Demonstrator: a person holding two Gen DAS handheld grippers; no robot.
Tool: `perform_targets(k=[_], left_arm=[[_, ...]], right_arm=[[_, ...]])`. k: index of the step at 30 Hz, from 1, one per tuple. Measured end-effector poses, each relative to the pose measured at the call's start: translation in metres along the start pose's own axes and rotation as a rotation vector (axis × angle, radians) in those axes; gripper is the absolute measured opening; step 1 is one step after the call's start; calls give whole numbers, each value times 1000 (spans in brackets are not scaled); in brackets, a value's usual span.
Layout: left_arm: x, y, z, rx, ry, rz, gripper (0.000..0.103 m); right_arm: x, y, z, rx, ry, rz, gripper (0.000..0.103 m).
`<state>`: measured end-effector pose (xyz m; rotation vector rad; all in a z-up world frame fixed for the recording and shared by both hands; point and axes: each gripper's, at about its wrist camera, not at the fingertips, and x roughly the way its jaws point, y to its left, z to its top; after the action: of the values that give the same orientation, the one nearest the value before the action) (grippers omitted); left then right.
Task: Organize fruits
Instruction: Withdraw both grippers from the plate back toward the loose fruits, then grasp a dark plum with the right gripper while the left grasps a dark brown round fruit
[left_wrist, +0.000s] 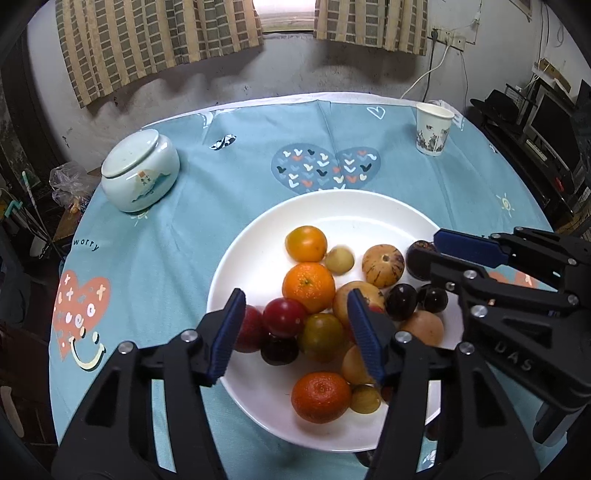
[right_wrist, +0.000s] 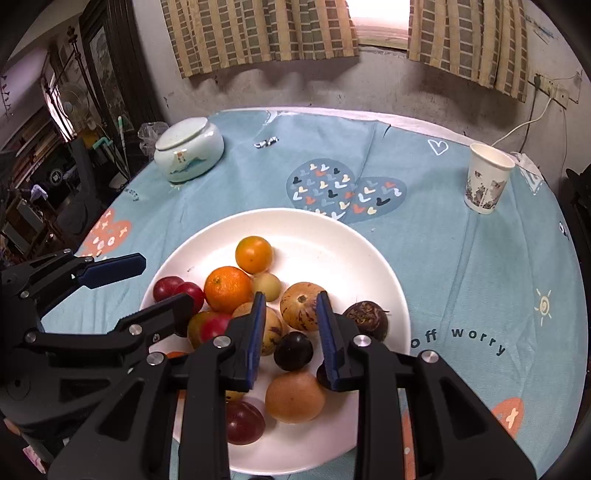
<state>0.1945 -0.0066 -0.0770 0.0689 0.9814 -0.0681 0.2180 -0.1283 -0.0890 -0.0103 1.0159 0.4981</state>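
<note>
Round bench (left_wrist: 192, 236) w/ blue heart-print cloth, checked curtains (left_wrist: 155, 40) behind. Fan (right_wrist: 75, 98) shows in right view only. Left tool (left_wrist: 295, 332) spread over fruit plate (left_wrist: 236, 280), gripping nothing; right tool (right_wrist: 290, 339) empty, narrow gap.

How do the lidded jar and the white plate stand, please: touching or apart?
Apart. The left wrist view shows bare blue tablecloth lying between the lidded jar and the white plate.

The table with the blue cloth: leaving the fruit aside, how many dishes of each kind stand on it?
Round white plate: 1
Pale green lidded ceramic jar: 1
Printed white paper cup: 1
Total: 3
</note>
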Motion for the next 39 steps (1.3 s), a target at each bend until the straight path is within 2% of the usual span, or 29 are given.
perform_targets(k=[7, 12, 16, 17, 20, 27, 34, 39], left_arm=[[-23, 3, -3, -2, -29, -2, 59], [-50, 13, -26, -18, -64, -6, 62], [-59, 23, -63, -34, -27, -27, 63], [-58, 25, -76, -38, -2, -33, 63], [-57, 26, -102, -41, 54, -48, 63], [-57, 19, -133, -39, 114, -72, 65], [-55, -7, -138, 2, 128, -109, 66], [-52, -8, -139, -8, 148, -94, 66]], right_arm=[[-32, -3, -12, 8, -30, 10, 29], [-62, -2, -50, -4, -39, 25, 28], [-68, 6, -105, -39, 21, 13, 28], [-63, 8, -122, -35, 63, 27, 28], [-47, 12, -148, -41, 137, 18, 28], [-25, 28, -153, -78, 169, 32, 28], [-18, 39, -150, -122, 184, 90, 29], [-15, 39, -142, -124, 169, 97, 29]])
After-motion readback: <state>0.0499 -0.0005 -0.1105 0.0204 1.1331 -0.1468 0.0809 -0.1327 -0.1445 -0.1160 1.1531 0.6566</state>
